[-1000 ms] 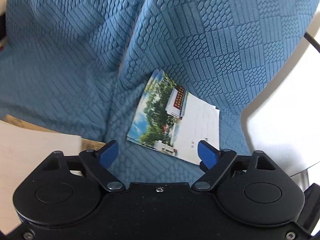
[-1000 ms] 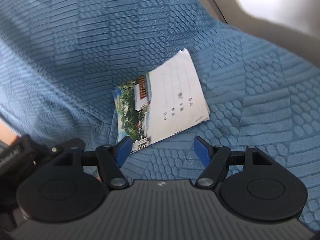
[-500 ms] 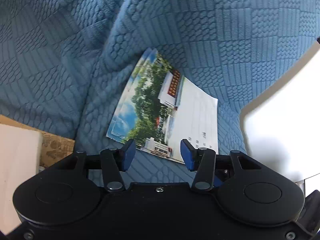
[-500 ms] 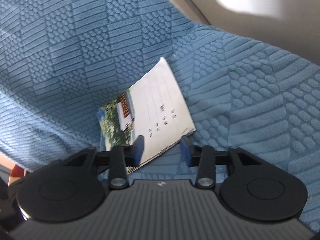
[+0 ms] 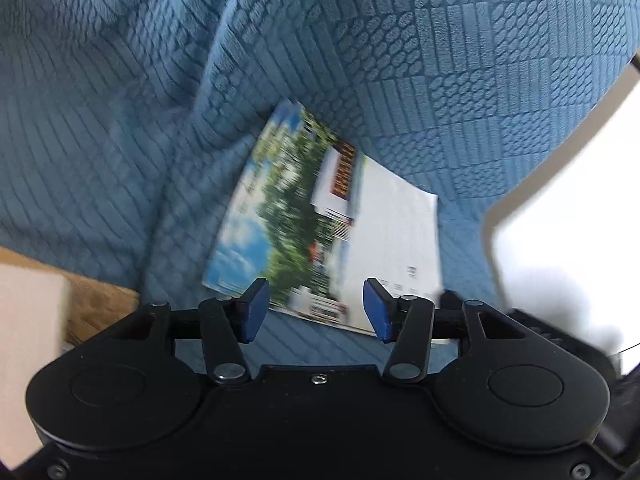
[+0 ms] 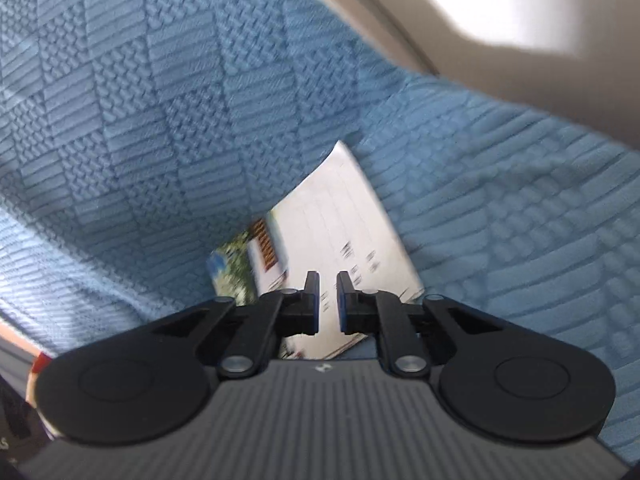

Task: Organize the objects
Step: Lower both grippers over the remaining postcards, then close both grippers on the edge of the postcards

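Note:
A thin stack of booklets (image 5: 328, 220) with a photo of trees and a building on the cover lies on a blue textured cover (image 5: 400, 60). My left gripper (image 5: 316, 306) hovers at the stack's near edge, jaws half apart and opening slightly, its pads touching nothing. In the right wrist view the same booklets (image 6: 340, 220) lie with their white half toward me. My right gripper (image 6: 328, 294) is over their near edge with its jaws closing. Only a narrow slit is left between the pads, the white page shows through it, and I see nothing pinched.
The blue cover (image 6: 160, 120) drapes over a seat and rises in folds behind the booklets. A pale beige edge (image 6: 400, 20) borders it at upper right. A brown board (image 5: 100, 304) and a pale surface (image 5: 28, 320) sit at lower left. A bright white surface (image 5: 560, 220) lies to the right.
Both grippers came closer to the booklets and lower. The left jaws narrowed from wide to half apart. The right jaws closed from wide to a narrow slit over the near edge.

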`<state>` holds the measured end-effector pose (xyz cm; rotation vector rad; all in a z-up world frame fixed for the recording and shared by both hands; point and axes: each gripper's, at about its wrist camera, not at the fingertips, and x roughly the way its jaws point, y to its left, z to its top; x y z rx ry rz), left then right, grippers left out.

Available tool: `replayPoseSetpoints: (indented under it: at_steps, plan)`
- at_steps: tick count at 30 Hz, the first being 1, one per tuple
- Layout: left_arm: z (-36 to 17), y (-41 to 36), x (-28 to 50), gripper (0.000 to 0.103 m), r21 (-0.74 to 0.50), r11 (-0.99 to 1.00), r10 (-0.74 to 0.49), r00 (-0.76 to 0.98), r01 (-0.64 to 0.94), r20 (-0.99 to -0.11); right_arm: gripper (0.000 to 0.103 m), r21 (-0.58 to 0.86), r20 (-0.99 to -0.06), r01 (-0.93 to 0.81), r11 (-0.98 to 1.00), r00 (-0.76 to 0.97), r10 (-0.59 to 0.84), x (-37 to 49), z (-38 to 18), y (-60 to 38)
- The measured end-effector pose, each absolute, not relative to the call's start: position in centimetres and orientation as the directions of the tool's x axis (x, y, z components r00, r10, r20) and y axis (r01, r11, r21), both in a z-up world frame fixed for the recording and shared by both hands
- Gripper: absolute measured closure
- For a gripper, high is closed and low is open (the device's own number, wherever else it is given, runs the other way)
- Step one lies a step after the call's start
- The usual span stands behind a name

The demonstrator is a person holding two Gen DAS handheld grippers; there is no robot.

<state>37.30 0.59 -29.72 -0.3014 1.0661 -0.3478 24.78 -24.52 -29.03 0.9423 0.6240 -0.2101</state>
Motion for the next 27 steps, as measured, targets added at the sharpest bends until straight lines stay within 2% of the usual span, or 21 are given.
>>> replayPoseSetpoints:
  at_steps: [3, 4, 5, 7, 13, 19, 22, 27]
  plan:
    - [-29.5, 1.1, 37.6, 0.047, -0.344, 0.930, -0.362, 0.474, 0.127, -0.803, 0.088, 0.658, -0.616, 0.483, 0.578, 0.786, 0.044, 24.4, -29.0, -25.5]
    - [-29.5, 1.2, 37.8, 0.044, -0.326, 0.936, -0.348, 0.484, 0.131, -0.803, 0.083, 0.643, -0.628, 0.497, 0.583, 0.778, 0.029, 24.3, -29.0, -25.7]
    - [-29.5, 1.3, 38.1, 0.042, -0.311, 0.941, -0.336, 0.490, 0.135, -0.804, 0.074, 0.631, -0.637, 0.506, 0.589, 0.770, 0.021, 24.3, -29.1, -25.8]
    - [-29.8, 1.4, 38.6, 0.042, -0.277, 0.952, -0.305, 0.494, 0.131, -0.814, 0.061, 0.612, -0.652, 0.514, 0.602, 0.758, 0.015, 24.3, -29.3, -25.9]
    - [-30.5, 1.5, 39.7, 0.041, -0.243, 0.962, -0.272, 0.481, 0.123, -0.833, 0.061, 0.491, -0.681, 0.489, 0.722, 0.731, -0.032, 25.4, -28.6, -24.5]
    - [-31.1, 0.8, 39.8, 0.053, -0.279, 0.945, -0.327, 0.434, 0.171, -0.840, 0.059, 0.520, -0.671, 0.432, 0.737, 0.741, 0.039, 26.0, -28.8, -24.3]
    - [-31.0, 0.8, 39.8, 0.053, -0.284, 0.945, -0.328, 0.434, 0.164, -0.839, 0.058, 0.588, -0.652, 0.437, 0.681, 0.755, 0.079, 25.6, -29.2, -24.9]
    - [-30.8, 2.4, 40.8, 0.064, -0.390, 0.917, -0.391, 0.401, 0.087, -0.829, 0.058, 0.765, -0.548, 0.416, 0.492, 0.821, 0.160, 23.8, -30.4, -26.4]
